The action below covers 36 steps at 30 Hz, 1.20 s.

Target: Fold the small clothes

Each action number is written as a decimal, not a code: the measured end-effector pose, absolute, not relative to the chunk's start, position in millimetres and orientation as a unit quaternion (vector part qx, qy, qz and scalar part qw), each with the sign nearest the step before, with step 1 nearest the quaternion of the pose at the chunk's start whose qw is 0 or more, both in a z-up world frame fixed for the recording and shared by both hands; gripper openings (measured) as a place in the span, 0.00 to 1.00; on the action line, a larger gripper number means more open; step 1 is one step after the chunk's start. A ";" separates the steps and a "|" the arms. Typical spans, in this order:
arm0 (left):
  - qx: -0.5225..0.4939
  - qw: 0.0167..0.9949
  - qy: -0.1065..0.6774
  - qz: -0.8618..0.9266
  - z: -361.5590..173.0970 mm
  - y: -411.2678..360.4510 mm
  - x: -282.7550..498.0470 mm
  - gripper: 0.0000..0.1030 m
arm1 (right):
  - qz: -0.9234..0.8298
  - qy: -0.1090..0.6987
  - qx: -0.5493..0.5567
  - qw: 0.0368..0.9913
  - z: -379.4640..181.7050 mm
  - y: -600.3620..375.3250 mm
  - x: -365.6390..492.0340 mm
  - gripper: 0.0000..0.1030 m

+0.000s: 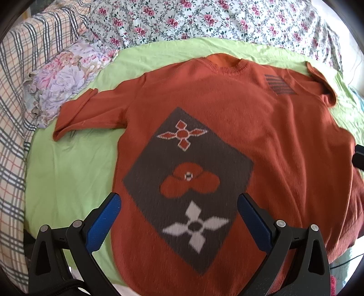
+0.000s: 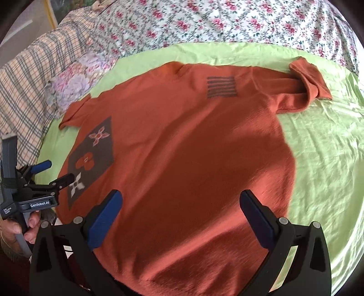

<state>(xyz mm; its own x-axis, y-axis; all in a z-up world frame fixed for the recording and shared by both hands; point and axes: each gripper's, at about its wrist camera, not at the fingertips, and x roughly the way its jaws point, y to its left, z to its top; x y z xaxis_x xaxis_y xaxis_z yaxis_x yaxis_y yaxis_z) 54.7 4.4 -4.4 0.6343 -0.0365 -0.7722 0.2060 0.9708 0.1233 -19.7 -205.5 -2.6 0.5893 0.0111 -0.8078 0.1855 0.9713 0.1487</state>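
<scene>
Your left gripper [image 1: 178, 205]: jaws spread wide, holding nothing, low in the frame over the grey diamond patch [image 1: 186, 182] | your right gripper [image 2: 180, 202]: also spread, empty, low centre | orange sweater [image 2: 182, 148]: flat, front up, filling mid-frame on the green sheet [image 2: 318, 148] | floral quilt [image 2: 227, 22]: along top.

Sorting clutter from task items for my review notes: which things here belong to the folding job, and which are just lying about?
Part of the job:
orange sweater, spread flat and unfolded
left claw, open above it
right claw, open above it
green sheet, the folding surface

Lying about:
floral quilt
plaid bedding
pastel floral cloth
</scene>
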 end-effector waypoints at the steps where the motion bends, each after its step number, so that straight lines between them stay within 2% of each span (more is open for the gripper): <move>1: 0.100 0.898 0.424 -0.068 -3.5 3.8 60.4 0.99 | -0.049 0.448 0.116 0.885 -1.7 -213.4 -17.2 1.00; 11: 0.105 0.892 0.436 -0.066 3.2 -11.0 104.1 0.99 | -0.113 0.406 0.138 0.896 34.6 -326.2 34.8 1.00; 19: 0.098 0.883 0.454 -0.069 -1.9 -20.8 136.2 0.99 | -0.207 0.360 0.175 0.893 50.9 -453.0 112.6 1.00; 23: 0.090 0.874 0.473 -0.066 -12.1 -21.1 151.8 0.99 | -0.256 0.358 0.160 0.884 53.3 -504.2 159.5 0.90; 30: 0.081 0.861 0.500 -0.053 -30.2 -15.4 178.1 0.99 | -0.331 0.398 0.159 0.841 17.3 -584.7 243.8 0.75; 32: 0.077 0.859 0.504 -0.054 -33.4 -14.8 183.3 0.99 | -0.346 0.414 0.171 0.824 3.2 -601.2 251.9 0.59; 33: 0.075 0.858 0.505 -0.055 -34.9 -14.8 185.8 0.99 | -0.349 0.415 0.179 0.821 -1.1 -607.1 252.6 0.55; 34: 0.074 0.857 0.507 -0.057 -36.1 -15.3 187.0 0.99 | -0.352 0.412 0.180 0.821 -1.7 -608.8 251.5 0.43; 35: 0.074 0.857 0.507 -0.059 -36.7 -15.8 188.3 0.99 | -0.353 0.408 0.179 0.823 -0.4 -608.5 250.0 0.24; 36: 0.073 0.858 0.505 -0.062 -36.2 -16.3 189.3 0.99 | -0.344 0.402 0.181 0.829 3.4 -605.4 246.6 0.14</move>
<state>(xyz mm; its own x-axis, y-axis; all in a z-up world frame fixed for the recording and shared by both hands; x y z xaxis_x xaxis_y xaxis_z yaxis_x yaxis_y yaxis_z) 189.3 -16.3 -36.2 0.4829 -0.0323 -0.8751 0.1793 0.9818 0.0627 246.6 -605.4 3.4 0.4413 -0.4243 -0.7908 0.7155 0.6982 0.0247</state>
